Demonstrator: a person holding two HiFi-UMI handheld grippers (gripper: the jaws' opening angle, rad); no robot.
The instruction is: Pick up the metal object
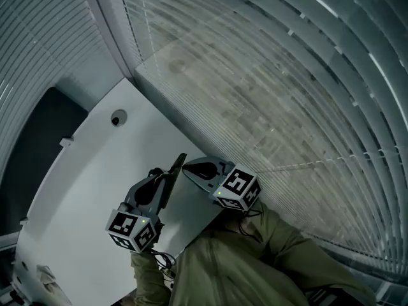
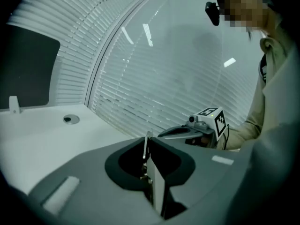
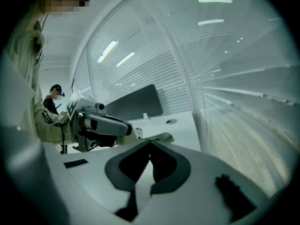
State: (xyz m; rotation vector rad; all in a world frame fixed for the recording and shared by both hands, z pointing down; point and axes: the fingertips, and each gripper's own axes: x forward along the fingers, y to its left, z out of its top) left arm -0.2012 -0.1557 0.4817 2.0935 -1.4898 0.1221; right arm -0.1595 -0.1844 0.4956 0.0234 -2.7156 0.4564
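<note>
Pick-up of the metal object, at the hold stage. The left claw [image 1: 164, 182] pinches the metal object [image 1: 175, 171] edge-on. In the left gripper view the pads of the left claw [image 2: 149, 159] press on both faces of the metal object [image 2: 146, 146], which stands up between them and pokes out a little past the tips. The right claw [image 1: 194, 169] is pressed together on nothing and sits just beside the left one. Its own view shows the tips of the right claw [image 3: 150, 146] meeting, with the metal object [image 3: 161, 137] projecting from the left claw ahead.

Technique: the piece is thin and held only across its faces, so it can probably pivot or slide out. A steady squeeze and a straight, slow lift serve best, keeping the strip in line with the pads and not levering it sideways. The right claw is best kept off the protruding end, since a knock there could twist the grip.

Appearance: a narrow, flat, rigid strip with a dull grey sheen. It looks dark from above and pale at its edge. It appears to be clear of the white desk [image 1: 95, 190], though the contact point below is not visible. Slatted blinds [image 1: 287, 75] run behind the desk.
</note>
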